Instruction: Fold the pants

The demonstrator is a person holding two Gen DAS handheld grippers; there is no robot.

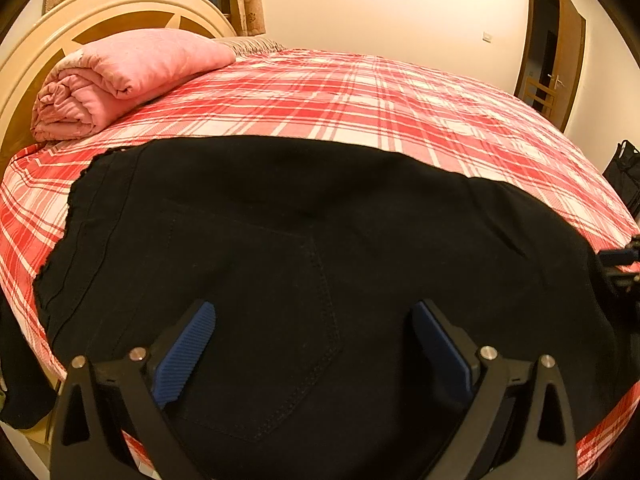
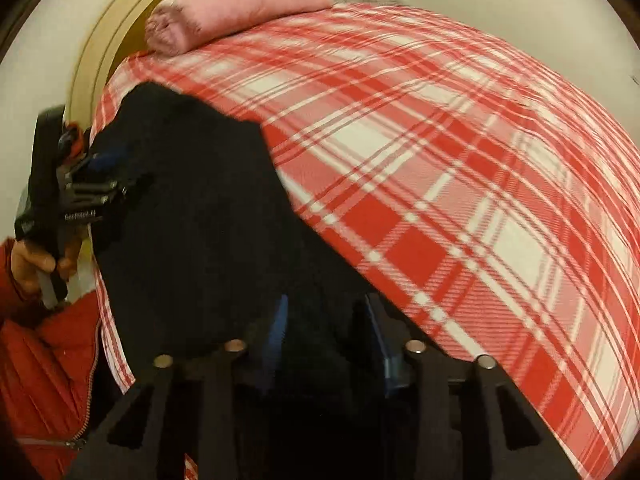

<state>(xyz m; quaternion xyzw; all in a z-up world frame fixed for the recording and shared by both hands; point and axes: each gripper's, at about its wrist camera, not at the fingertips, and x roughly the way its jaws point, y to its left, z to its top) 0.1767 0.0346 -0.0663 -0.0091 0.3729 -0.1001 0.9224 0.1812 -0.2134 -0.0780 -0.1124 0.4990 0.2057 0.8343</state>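
Observation:
The black pants (image 1: 304, 240) lie spread on the red plaid bed (image 1: 360, 96), waistband at the left, a back pocket facing up. My left gripper (image 1: 314, 336) is open just above the pocket area, blue pads wide apart, holding nothing. In the right wrist view the pants (image 2: 192, 208) lie along the bed's left edge. My right gripper (image 2: 326, 328) hovers over the cloth near the plaid sheet (image 2: 460, 200), jaws partly apart; the view is blurred. The left gripper (image 2: 100, 184) shows at the far left in a hand.
A rolled pink blanket (image 1: 120, 76) lies by the cream headboard (image 1: 60, 36). A brown door (image 1: 560, 56) stands open at the far right. A dark bag (image 1: 624, 176) sits beside the bed. The person's red jacket (image 2: 44, 364) is at the lower left.

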